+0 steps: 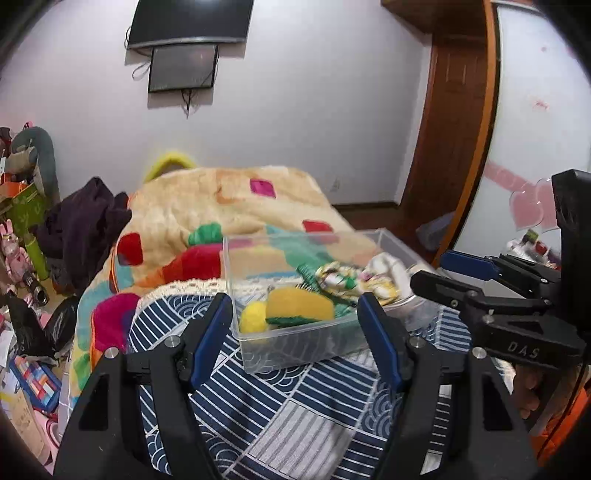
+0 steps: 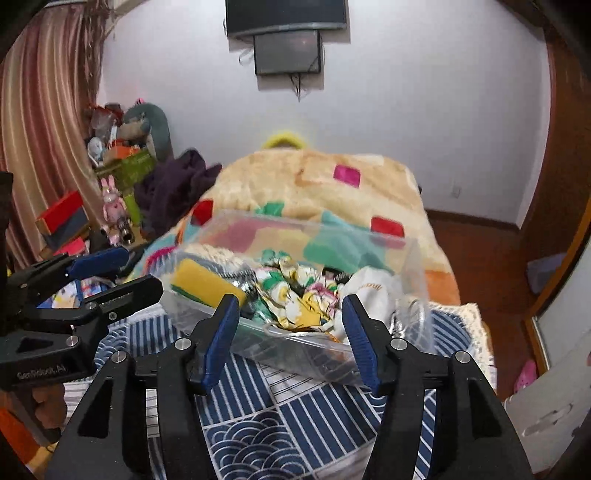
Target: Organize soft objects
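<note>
Two grippers, both with jaws apart and nothing between the pads. Left gripper (image 1: 293,308) sits low over the blue patterned cloth (image 1: 280,417), its blue pads either side of the near wall of the clear box (image 1: 295,343) in that view, not touching it as far as I can tell. Right gripper (image 2: 290,308) likewise spread, pads framing the box's (image 2: 295,354) near edge, empty. Each gripper shows in the other's camera: the right one at the right edge of the left view, the left one at the left edge of the right view, both beside the box and held by a hand partly visible below.

Box rests on the blue cloth, which covers the near end of the bed. Inside the box: yellow sponge with green underside (image 1: 299,306) near the front left, small yellow ball (image 1: 253,317) touching it, patterned fabric bundle (image 2: 299,299) in the middle, white cloth (image 2: 373,291) at the right side. Something metallic and coiled lies between sponge and fabric; blurry, can't say what.

Beyond the box, colourful fleece blanket (image 1: 229,206) over the bed. Dark garment (image 1: 85,218) heaped at the bed's left edge. Clutter of boxes and a pink rabbit toy (image 2: 112,205) further left. Far wall has two dark screens (image 2: 288,33) mounted one below the other.
</note>
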`<state>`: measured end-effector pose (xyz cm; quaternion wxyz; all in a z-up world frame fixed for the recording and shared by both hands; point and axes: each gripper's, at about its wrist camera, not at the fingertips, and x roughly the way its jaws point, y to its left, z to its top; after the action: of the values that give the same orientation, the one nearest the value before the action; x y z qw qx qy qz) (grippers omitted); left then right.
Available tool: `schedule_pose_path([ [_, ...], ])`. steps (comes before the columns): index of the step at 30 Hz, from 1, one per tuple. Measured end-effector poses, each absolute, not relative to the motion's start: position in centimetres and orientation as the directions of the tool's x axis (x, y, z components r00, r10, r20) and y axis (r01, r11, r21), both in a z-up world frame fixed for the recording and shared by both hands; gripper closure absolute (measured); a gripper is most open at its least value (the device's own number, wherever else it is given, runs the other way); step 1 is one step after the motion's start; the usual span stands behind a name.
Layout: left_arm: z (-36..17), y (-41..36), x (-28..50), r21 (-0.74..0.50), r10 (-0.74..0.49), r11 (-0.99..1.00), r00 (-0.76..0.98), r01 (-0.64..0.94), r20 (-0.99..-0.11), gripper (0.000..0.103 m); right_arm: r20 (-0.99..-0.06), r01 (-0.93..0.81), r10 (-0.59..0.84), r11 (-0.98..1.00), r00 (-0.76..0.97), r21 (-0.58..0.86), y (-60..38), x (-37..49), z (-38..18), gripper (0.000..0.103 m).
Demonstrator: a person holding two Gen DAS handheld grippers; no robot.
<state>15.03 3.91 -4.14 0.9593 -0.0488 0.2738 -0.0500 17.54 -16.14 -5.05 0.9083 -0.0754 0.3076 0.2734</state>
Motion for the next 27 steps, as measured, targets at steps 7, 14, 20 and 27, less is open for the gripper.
schedule_pose_path([
  [7, -0.4, 3.0, 10.7, -0.105, -0.143, 0.988, 0.9, 0.109, -0.411, 0.025, -0.451, -0.519, 0.474, 0.854, 0.756, 0.027, -18.1, 13.8, -0.7, 0.033],
  [14, 1.8, 2.6, 6.9, -0.104, -0.136, 0.989, 0.941, 0.109, -0.31, 0.013, -0.334, -0.503, 0.48, 0.864, 0.811, 0.02, -19.6, 10.1, 1.7, 0.021],
  [20, 2.5, 2.3, 4.6, -0.076, -0.098, 0.994, 0.962, 0.081, -0.253, 0.009, -0.285, -0.518, 0.513, 0.853, 0.81, 0.063, -20.3, 7.7, 2.0, 0.02],
  [27, 2.5, 2.0, 2.5, -0.099, -0.097, 0.992, 0.969, 0.077, -0.225, 0.003, -0.256, -0.483, 0.481, 0.874, 0.839, 0.057, -20.8, 6.3, 1.9, 0.015],
])
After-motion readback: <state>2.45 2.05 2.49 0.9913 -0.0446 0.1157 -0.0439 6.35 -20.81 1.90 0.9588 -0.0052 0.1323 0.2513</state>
